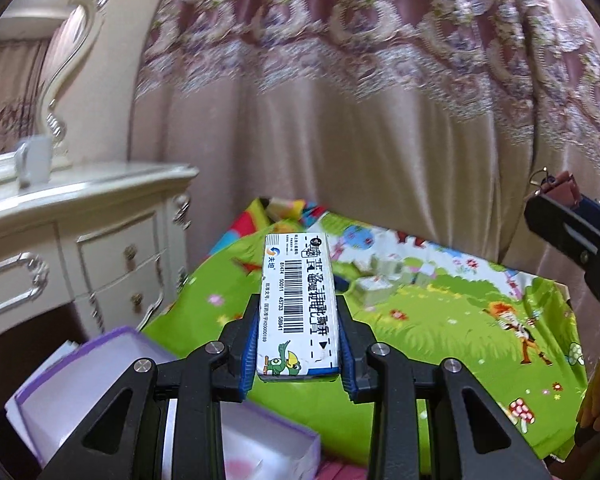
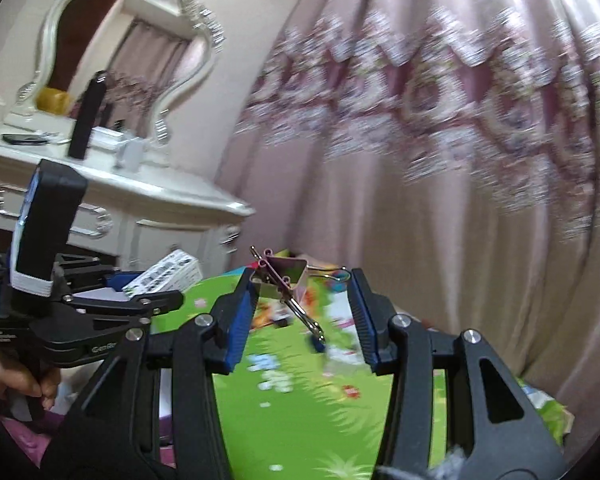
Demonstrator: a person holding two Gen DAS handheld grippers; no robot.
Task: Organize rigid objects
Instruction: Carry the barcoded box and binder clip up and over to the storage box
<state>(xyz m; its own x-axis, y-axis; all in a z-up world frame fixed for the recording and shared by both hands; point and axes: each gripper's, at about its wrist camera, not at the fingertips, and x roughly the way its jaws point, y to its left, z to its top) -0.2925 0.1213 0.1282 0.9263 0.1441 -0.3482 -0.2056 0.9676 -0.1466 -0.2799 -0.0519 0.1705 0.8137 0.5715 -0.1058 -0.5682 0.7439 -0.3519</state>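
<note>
Fingers grip two things: left gripper (image 1: pixel 299 344) clamps one box (image 1: pixel 298 308) (barcoded), right gripper (image 2: pixel 300 316) one binder clip (image 2: pixel 286 278).

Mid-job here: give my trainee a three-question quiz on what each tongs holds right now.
1. True or false: the left tongs grip a barcoded box.
2. What do the right tongs carry? A) a mug B) a binder clip C) nothing
3. Fill in: below both tongs lies a ___ cartoon mat.

Key:
1. True.
2. B, the pink binder clip sits between the fingertips, its wire handles spread.
3. Green.
</note>
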